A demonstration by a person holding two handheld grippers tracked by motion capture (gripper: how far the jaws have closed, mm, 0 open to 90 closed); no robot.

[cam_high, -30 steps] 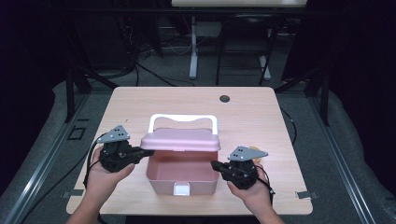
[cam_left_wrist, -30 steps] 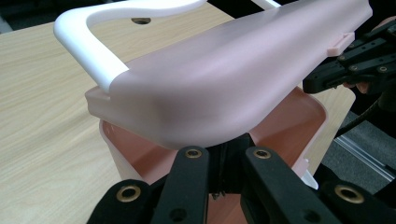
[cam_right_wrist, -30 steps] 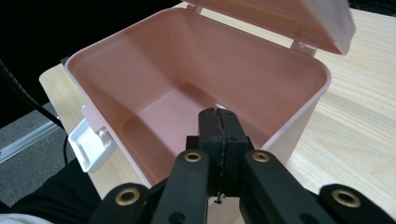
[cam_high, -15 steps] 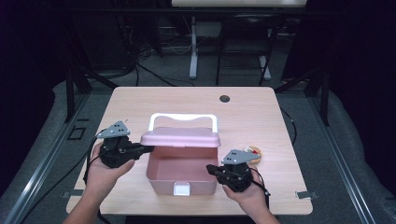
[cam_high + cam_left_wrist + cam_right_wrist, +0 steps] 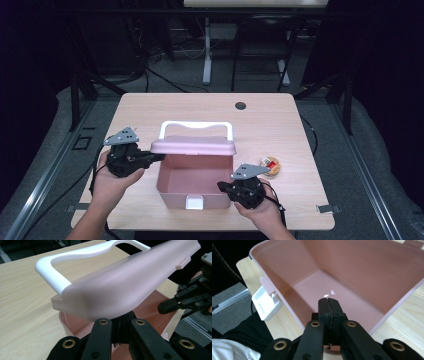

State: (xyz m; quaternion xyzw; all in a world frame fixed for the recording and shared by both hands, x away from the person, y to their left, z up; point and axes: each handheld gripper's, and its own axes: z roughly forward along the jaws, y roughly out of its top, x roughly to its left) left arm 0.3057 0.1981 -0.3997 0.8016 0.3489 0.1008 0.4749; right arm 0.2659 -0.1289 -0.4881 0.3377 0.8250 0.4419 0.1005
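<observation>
A pink box (image 5: pixel 171 191) stands on the table, its lid (image 5: pixel 194 146) raised and its white handle (image 5: pixel 196 125) behind. My left gripper (image 5: pixel 156 157) is shut on the lid's left end. In the left gripper view the lid (image 5: pixel 120 290) and handle (image 5: pixel 50 272) rise over my left gripper (image 5: pixel 122 317), whose tips are hidden under the lid's edge. My right gripper (image 5: pixel 222 186) is at the box's front right corner. In its own view the right gripper (image 5: pixel 328 303) is shut with nothing between the jaws, reaching over the rim into the empty box (image 5: pixel 352 270).
A small round red and orange thing (image 5: pixel 271 166) lies on the table (image 5: pixel 150 110) just right of the box. A white latch (image 5: pixel 265 303) hangs on the box's front wall. A dark hole (image 5: pixel 241 105) is set in the table's far side.
My right gripper has moved left and nearer, to the box's front right corner, uncovering the small round thing. My left gripper has kept hold of the raised lid.
</observation>
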